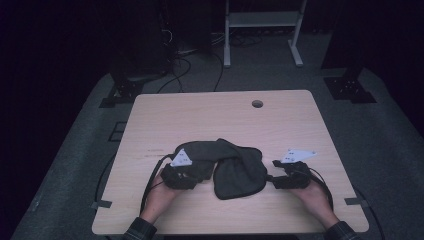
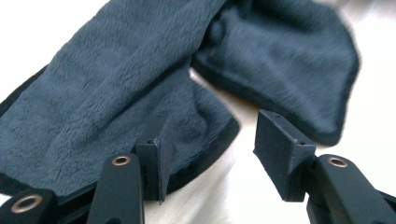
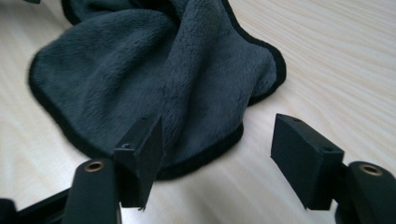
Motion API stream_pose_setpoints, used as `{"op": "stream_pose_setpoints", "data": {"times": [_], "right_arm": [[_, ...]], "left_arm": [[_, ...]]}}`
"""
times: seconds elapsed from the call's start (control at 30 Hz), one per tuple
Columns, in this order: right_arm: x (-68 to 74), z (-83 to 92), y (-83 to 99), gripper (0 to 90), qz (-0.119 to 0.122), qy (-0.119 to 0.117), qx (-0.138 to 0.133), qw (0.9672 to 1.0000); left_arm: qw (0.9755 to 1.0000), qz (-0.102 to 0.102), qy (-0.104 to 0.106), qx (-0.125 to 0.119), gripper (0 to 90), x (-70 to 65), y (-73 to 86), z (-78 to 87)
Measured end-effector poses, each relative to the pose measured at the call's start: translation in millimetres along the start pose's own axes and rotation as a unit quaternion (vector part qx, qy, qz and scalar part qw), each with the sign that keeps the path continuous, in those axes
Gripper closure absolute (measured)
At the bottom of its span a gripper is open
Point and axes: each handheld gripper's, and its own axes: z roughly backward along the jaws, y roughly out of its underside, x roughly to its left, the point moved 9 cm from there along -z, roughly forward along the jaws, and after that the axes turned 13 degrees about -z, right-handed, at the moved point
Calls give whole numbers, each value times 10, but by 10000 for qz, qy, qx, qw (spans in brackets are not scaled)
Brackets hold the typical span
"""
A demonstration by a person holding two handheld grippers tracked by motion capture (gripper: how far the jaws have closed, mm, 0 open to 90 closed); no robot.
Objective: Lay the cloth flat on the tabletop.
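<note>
A dark grey fleece cloth (image 1: pixel 235 167) lies crumpled and twisted at the middle of the light wooden table (image 1: pixel 200 110). My left gripper (image 1: pixel 202 172) rests at the cloth's left end, held by a hand. In the left gripper view the left gripper (image 2: pixel 215 121) is open, with a corner of the cloth (image 2: pixel 116 84) under its left jaw and bare table under the right one. My right gripper (image 1: pixel 274 171) sits just right of the cloth. In the right gripper view the right gripper (image 3: pixel 215 123) is open, with the hem of the cloth (image 3: pixel 154 70) reaching in between the jaws, untouched.
A round cable hole (image 1: pixel 257 104) sits near the table's far edge. Behind the table, black cables (image 1: pixel 185 65) run over the grey floor past a white frame (image 1: pixel 262 20). Dark stands (image 1: pixel 350 85) flank the far corners. Bare wood surrounds the cloth.
</note>
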Motion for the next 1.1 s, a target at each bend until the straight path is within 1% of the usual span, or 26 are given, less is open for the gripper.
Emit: {"op": "stream_pose_setpoints", "data": {"times": [0.03, 0.1, 0.13, 0.2, 0.23, 0.33, 0.37, 0.4, 0.43, 0.53, 0.57, 0.6, 0.63, 0.7, 0.73, 0.77, 0.8, 0.87, 0.93, 0.97, 1.03, 1.1], "right_arm": [[-23, -42, -23, 350, 55, 68, -5, 10000], [-65, -98, -60, 358, 53, 137, -1, 9999], [-89, -127, -82, 373, -3, 180, 26, 9998], [-138, -192, -143, 402, -102, 176, 9, 9998], [-155, -217, -163, 411, -107, 180, 16, 9998], [-197, -340, -214, 468, -118, 142, 107, 9998], [-209, -386, -219, 499, -99, 152, 177, 9997], [-216, -433, -218, 548, -89, 126, 240, 9996], [-219, -464, -212, 580, -89, 98, 273, 9995], [-211, -511, -156, 714, -104, -1, 473, 9988], [-216, -501, -152, 780, -94, 17, 497, 9987], [-229, -484, -157, 813, -70, 65, 486, 9988], [-249, -459, -162, 828, -81, 147, 475, 9987], [-320, -405, -172, 834, -108, 235, 456, 9986], [-352, -380, -176, 836, -149, 277, 465, 9984], [-410, -330, -193, 836, -187, 308, 397, 9986], [-455, -290, -209, 836, -281, 315, 336, 9985], [-557, -215, -228, 836, -375, 383, 269, 9982], [-647, -166, -233, 837, -417, 482, 230, 9977], [-709, -140, -228, 839, -442, 564, 232, 9972], [-797, -114, -221, 841, -498, 626, 217, 9966], [-880, -112, -212, 844, -586, 631, 191, 9961]], "left_arm": [[10000, -39, 2, 31, 458, 2, 9, -21], [9999, -43, 8, 106, 458, -1, 26, -65], [9997, -91, -24, 227, 466, 9, 49, -93], [9992, -120, -99, 355, 503, 30, 75, -131], [9992, -94, -88, 386, 520, 36, 81, -154], [9984, -183, -70, 523, 635, 39, 94, -193], [9978, -238, -73, 609, 680, 43, 98, -208], [9975, -268, -70, 646, 733, 52, 98, -216], [9973, -290, -49, 676, 765, 62, 98, -216], [9976, -206, -45, 666, 814, 108, 105, -188], [9974, -192, -70, 690, 819, 135, 120, -164], [9975, -150, -114, 680, 823, 166, 134, -135], [9977, -98, -147, 655, 826, 203, 150, -99], [9978, 1, -234, 618, 829, 274, 180, -20], [9979, 92, -318, 560, 831, 328, 198, 39], [9979, 172, -365, 512, 832, 365, 213, 84], [9978, 215, -396, 482, 833, 400, 231, 125], [9974, 315, -445, 462, 836, 449, 270, 184], [9971, 378, -474, 455, 836, 483, 302, 230], [9970, 403, -496, 433, 837, 498, 310, 246], [9969, 479, -500, 374, 839, 528, 321, 291], [9968, 536, -497, 324, 843, 554, 322, 336]]}}
